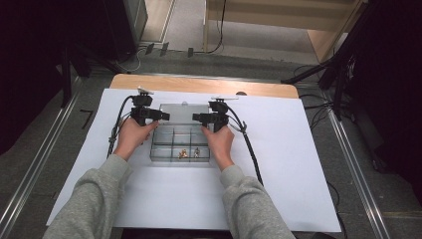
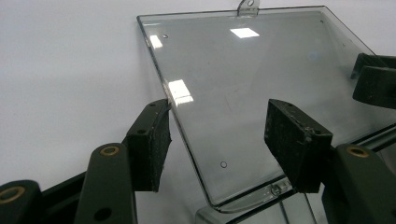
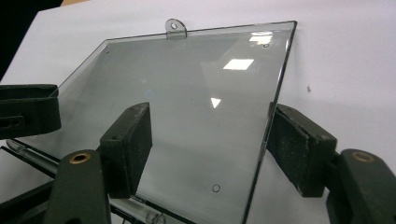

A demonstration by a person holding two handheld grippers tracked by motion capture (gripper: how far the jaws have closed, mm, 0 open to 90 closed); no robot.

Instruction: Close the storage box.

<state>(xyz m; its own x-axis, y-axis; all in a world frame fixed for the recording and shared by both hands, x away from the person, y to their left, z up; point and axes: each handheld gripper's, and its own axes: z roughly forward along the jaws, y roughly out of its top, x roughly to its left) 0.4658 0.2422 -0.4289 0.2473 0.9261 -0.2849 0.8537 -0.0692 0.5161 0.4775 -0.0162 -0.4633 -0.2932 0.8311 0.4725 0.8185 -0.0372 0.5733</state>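
Note:
A clear plastic compartment box (image 1: 180,144) lies on the white sheet with its lid (image 1: 183,113) swung back and resting tilted behind it. Small gold pieces (image 1: 183,154) sit in its front compartments. My left gripper (image 1: 161,116) is at the lid's left side, my right gripper (image 1: 198,117) at its right side. In the left gripper view the lid (image 2: 243,70) has its left edge between the jaws of my left gripper (image 2: 218,112), which stand well apart. In the right gripper view my right gripper (image 3: 210,116) straddles the right edge of the lid (image 3: 187,70) with wide jaws, not pressing it.
A large white sheet (image 1: 298,149) covers the wooden table (image 1: 199,84). Black cables (image 1: 251,149) trail from both grippers across the sheet. A small hanging tab (image 3: 175,28) sticks out from the lid's far edge. Dark stands and floor cables surround the table.

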